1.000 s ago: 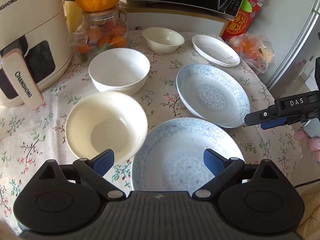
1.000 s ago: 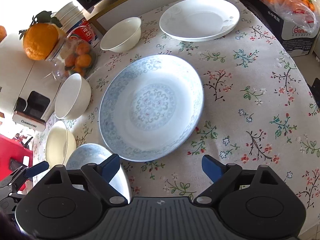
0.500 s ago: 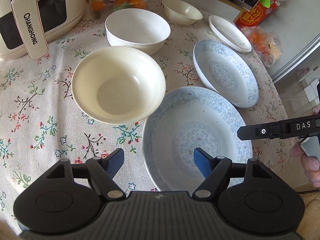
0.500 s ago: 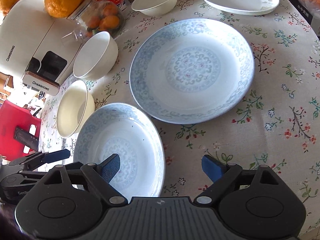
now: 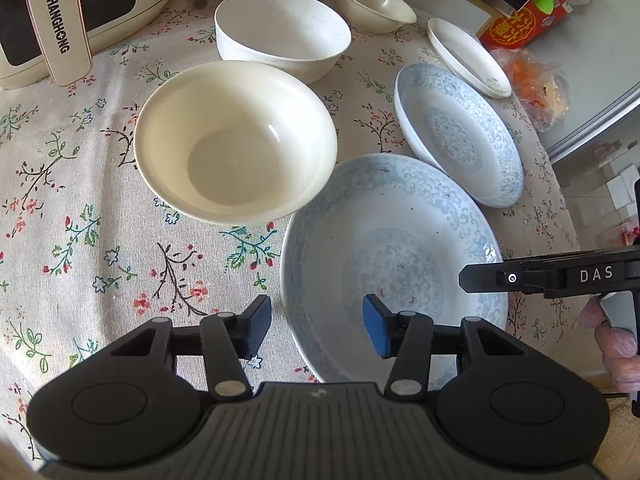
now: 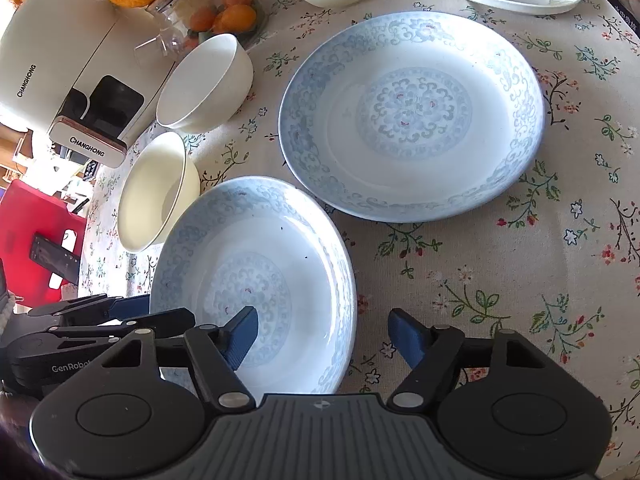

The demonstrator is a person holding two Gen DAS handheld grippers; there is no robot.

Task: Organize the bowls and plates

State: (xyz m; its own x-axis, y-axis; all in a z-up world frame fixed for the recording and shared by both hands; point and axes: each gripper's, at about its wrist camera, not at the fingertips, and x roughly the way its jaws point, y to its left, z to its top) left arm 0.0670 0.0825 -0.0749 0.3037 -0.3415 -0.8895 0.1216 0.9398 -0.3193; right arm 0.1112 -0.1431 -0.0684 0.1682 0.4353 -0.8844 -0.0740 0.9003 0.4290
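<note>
A blue-patterned plate (image 5: 392,264) (image 6: 256,280) lies nearest on the floral tablecloth. My left gripper (image 5: 316,324) straddles its left rim. Its jaws are closing and the pads are clear of the rim. My right gripper (image 6: 322,336) straddles the right rim, its jaws likewise closing without touching. A second blue plate (image 6: 412,116) lies beyond. A cream bowl (image 5: 236,144) and a white bowl (image 5: 280,32) stand to the left. A small bowl (image 5: 372,2) and a white plate (image 5: 468,56) are at the back.
A white air fryer (image 5: 60,20) stands at the back left, beside a jar of oranges (image 6: 216,12). A bag of fruit (image 5: 536,84) sits past the table's right edge. A person's hand (image 5: 612,340) holds the right gripper.
Both grippers have sunk towards the near blue plate and their jaws have narrowed. The right gripper has shifted left, from the far plate to the near plate's right rim.
</note>
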